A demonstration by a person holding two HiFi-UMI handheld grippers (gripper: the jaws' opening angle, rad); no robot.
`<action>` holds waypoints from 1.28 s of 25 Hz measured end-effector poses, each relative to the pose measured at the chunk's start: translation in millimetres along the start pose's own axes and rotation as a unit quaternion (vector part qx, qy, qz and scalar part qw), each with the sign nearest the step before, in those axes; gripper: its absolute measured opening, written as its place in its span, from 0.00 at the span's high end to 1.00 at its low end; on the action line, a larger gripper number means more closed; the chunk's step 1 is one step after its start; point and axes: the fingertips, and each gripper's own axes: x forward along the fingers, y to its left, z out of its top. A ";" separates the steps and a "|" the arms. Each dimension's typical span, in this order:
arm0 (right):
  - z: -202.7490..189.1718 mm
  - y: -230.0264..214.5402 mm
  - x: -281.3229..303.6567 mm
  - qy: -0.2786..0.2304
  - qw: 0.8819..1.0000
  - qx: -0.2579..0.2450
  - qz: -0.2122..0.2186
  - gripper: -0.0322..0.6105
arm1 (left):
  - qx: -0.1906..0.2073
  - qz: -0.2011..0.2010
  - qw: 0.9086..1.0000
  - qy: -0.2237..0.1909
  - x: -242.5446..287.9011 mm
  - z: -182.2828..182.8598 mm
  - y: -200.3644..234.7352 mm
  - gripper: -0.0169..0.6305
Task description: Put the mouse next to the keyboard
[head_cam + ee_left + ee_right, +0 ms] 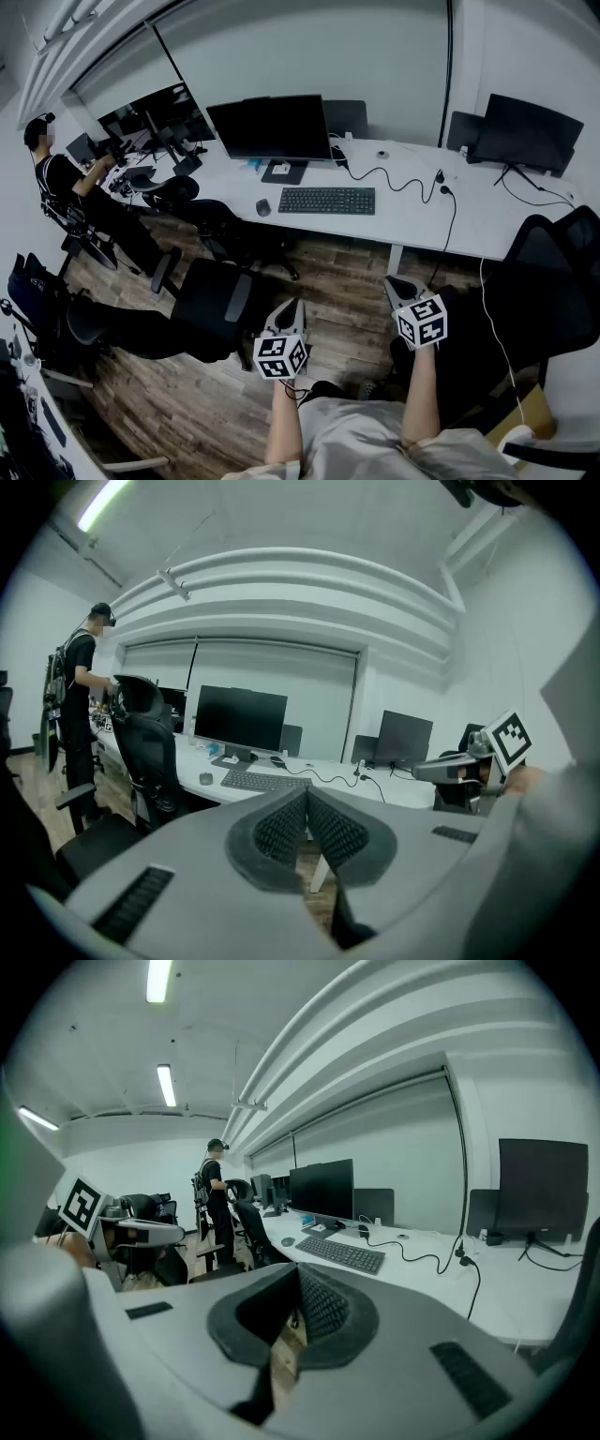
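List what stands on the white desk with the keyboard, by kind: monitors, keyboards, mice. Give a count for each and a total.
Monitors: 4
Keyboard: 1
Mouse: 1
Total: 6

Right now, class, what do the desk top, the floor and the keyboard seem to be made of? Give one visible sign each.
Desk top: probably laminate board, smooth matt white, no grain.
Floor: wood or wood-look planks, brown, with grain streaks and seams; which, unclear.
Keyboard: likely plastic, matt black, rows of separate keys.
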 end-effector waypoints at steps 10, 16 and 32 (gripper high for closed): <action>-12.6 13.2 1.5 0.018 1.000 -0.014 0.018 0.94 | -0.008 0.010 1.000 -0.005 -5.5 -6.2 2.2 0.94; -5.0 6.6 -5.6 -0.027 1.000 0.011 0.010 0.94 | 0.001 0.023 1.000 0.001 -11.7 -17.4 1.6 0.94; -11.4 -5.2 -14.6 -0.058 0.995 0.075 0.042 0.54 | 0.024 0.058 0.998 0.011 -14.5 -10.8 4.0 0.64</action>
